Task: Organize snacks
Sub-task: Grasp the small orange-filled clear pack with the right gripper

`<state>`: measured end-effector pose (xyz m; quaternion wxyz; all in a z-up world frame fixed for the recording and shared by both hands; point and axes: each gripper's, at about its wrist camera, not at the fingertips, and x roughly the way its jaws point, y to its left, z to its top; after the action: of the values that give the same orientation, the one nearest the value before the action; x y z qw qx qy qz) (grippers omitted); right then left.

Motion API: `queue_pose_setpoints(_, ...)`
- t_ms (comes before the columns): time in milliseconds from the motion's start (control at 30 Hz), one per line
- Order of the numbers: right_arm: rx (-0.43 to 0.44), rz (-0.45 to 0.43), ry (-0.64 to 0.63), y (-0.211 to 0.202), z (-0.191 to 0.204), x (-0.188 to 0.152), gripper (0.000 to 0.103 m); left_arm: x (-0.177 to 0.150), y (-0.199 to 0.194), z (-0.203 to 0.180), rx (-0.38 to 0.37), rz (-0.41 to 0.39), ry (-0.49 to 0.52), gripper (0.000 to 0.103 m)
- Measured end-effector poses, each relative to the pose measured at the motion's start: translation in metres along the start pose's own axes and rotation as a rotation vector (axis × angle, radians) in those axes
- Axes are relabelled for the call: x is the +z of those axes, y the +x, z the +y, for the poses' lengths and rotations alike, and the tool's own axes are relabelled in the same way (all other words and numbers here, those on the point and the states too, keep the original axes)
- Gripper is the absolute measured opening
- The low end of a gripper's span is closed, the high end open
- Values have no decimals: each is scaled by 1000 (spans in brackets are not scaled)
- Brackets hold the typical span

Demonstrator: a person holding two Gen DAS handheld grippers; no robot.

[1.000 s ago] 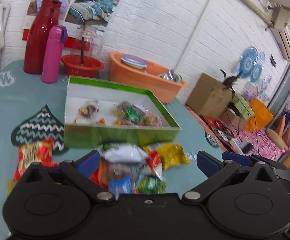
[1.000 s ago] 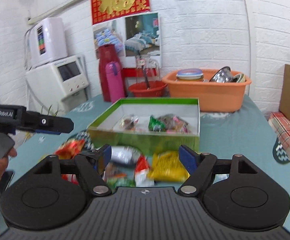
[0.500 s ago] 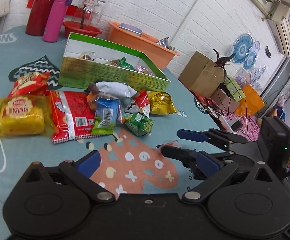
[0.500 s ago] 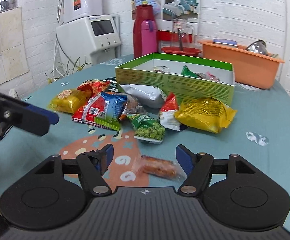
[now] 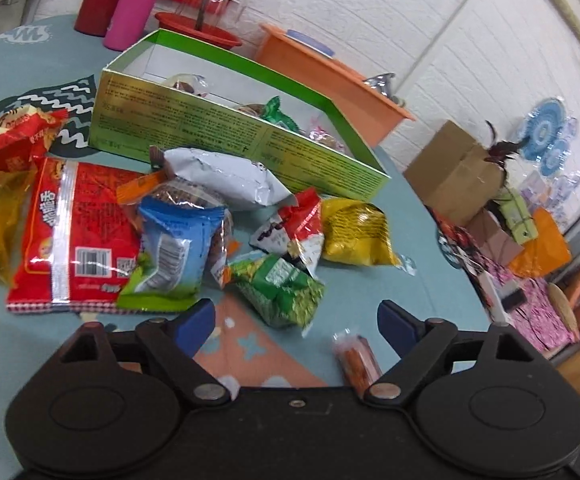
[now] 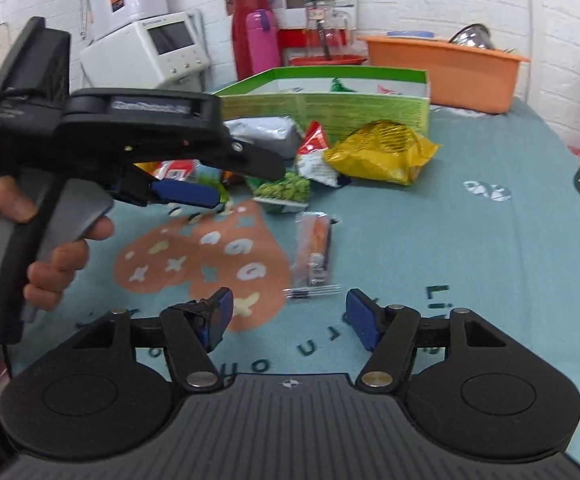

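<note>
Since half a second earlier I had brought both grippers closer to the pile. The left gripper [image 5: 296,320] and right gripper [image 6: 287,316] had fingers spread wide, empty; the orange snack stick [image 6: 314,250] lay loose on the counter [image 6: 470,248], short of the green box [image 6: 330,98]. Next, I judged, closing on it.

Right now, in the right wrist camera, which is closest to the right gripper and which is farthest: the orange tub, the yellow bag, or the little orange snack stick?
Counting out from the right gripper:
1. Little orange snack stick, lying just ahead of the fingers.
2. Yellow bag, farther back, slightly right, in front of the green box.
3. Orange tub, behind the box near the wall.
</note>
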<state>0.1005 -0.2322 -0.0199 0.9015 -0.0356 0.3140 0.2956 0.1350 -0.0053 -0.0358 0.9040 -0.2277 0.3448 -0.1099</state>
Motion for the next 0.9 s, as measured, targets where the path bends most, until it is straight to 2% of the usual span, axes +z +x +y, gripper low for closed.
queue_pose_setpoints(100,-35,-32,30,3,-7,8,92,4,9,0,18,2,-30,103)
queue_pose_setpoints(200,-16,-39,63,10,-10,14,85,7,15,-4,38,-6,-7,103)
queue_pose_setpoints(233,-10,-37,66,12,-9,14,76,8,17,-5,45,-6,9,103)
queue_pose_setpoints(267,-10,-31,66,14,-8,14,62,8,20,-8,57,-3,37,103)
queue_pose_setpoints(300,-12,-24,67,16,-7,13,56,7,21,-10,72,-2,62,86)
queue_pose_setpoints(333,-11,-16,71,16,-7,12,46,7,21,-10,76,-2,82,81)
queue_pose_setpoints(433,0,-14,91,12,-7,8,46,4,17,-5,46,9,103,79)
queue_pose_setpoints(600,-10,-23,85,3,-5,7,47,-6,-9,12,-46,69,68,74)
queue_pose_setpoints(633,-12,-25,82,3,-4,7,48,-9,-16,16,-50,66,51,76)
queue_pose_setpoints(733,-17,-25,78,9,-2,10,52,-12,-28,19,-49,42,33,103)
queue_pose_setpoints(900,-42,-20,97,19,1,14,54,-7,-18,5,-48,22,51,103)
